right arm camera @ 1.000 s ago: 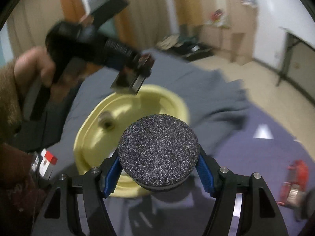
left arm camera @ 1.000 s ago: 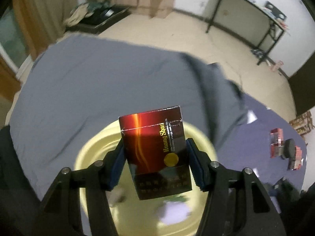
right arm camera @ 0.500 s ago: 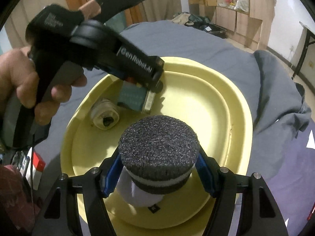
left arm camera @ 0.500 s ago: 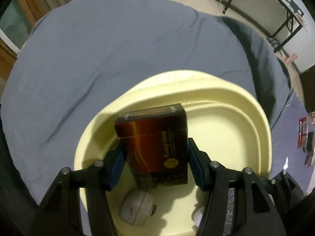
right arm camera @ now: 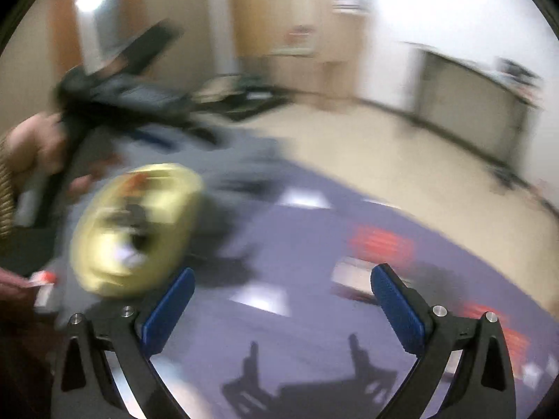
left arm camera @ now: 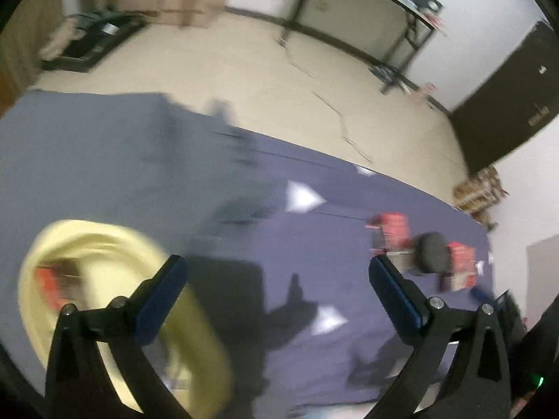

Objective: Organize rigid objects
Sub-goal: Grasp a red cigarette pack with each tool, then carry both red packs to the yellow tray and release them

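- Your left gripper (left arm camera: 276, 272) has its jaws opening and spread wide; nothing sits between the blue pads, only the blue-grey cloth (left arm camera: 104, 160) below.
- In the left wrist view, the yellow basin (left arm camera: 195, 342) lies on the cloth at the lower left, partly behind the left finger (left arm camera: 160, 293). A red-and-dark box (left arm camera: 56, 282) rests inside it near its left wall. The picture is blurred, so you cannot tell what else the basin holds.
- Farther right in that view, near the right edge of the cloth, a cluster of red boxes (left arm camera: 391, 230) lies with a dark round object (left arm camera: 433, 253) between them, touching or just beside them.
- White triangle marks (left arm camera: 300, 199) show on the darker part of the cloth between the basin and the cluster.
- Your right gripper (right arm camera: 279, 286) also has its jaws opening and spread wide, with nothing between the pads.
- In the right wrist view, the basin sits left of the left finger, with blurred dark and white shapes inside. Your left hand (right arm camera: 38, 153) grips the other tool's handle at the upper left.
- To the right, blurred red boxes (right arm camera: 380, 244) lie on the cloth beyond the right finger (right arm camera: 398, 307).
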`<act>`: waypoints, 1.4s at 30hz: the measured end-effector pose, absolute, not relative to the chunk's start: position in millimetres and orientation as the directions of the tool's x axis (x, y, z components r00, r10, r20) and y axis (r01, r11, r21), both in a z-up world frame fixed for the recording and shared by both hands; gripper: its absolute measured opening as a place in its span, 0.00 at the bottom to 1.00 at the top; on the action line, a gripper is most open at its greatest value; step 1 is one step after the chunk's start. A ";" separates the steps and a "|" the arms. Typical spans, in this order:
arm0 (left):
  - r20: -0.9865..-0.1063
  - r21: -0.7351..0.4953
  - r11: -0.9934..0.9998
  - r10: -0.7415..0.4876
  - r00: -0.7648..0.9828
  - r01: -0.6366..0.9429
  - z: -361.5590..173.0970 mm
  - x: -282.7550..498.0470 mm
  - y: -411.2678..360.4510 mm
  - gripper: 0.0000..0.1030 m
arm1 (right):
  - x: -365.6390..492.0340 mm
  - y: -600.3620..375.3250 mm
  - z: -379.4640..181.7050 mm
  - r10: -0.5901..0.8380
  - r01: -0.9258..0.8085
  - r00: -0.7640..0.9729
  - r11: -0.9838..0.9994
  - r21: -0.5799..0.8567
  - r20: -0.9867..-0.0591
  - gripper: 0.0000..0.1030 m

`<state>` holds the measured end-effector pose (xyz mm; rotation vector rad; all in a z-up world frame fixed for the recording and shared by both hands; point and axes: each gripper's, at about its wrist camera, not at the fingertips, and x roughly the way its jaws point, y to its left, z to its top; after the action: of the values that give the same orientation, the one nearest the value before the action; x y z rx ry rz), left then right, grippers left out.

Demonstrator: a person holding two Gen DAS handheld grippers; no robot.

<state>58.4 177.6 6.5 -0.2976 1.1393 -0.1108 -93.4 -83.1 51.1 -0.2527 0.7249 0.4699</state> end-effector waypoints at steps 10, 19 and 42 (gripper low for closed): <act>-0.944 -0.242 0.968 -0.218 0.246 -0.070 -63.3 131.5 -8.4 1.00 | -54.6 -240.7 5.4 0.101 -0.151 0.634 0.988 0.006 -0.767 1.00; -0.967 -0.125 0.989 -0.104 0.232 -0.077 -89.4 164.3 -35.7 0.98 | -26.5 -230.0 -5.4 0.065 -0.205 0.588 0.976 -0.071 -0.806 1.00; -0.873 -0.402 0.913 -0.356 0.333 -0.077 -0.7 89.8 90.0 0.60 | -71.3 -217.0 34.4 0.217 -0.364 0.702 0.928 -0.080 -0.679 0.57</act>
<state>89.8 90.0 -0.7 -0.4079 1.2267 -0.1890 -71.3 -217.0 34.4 -0.2155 0.7249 0.3261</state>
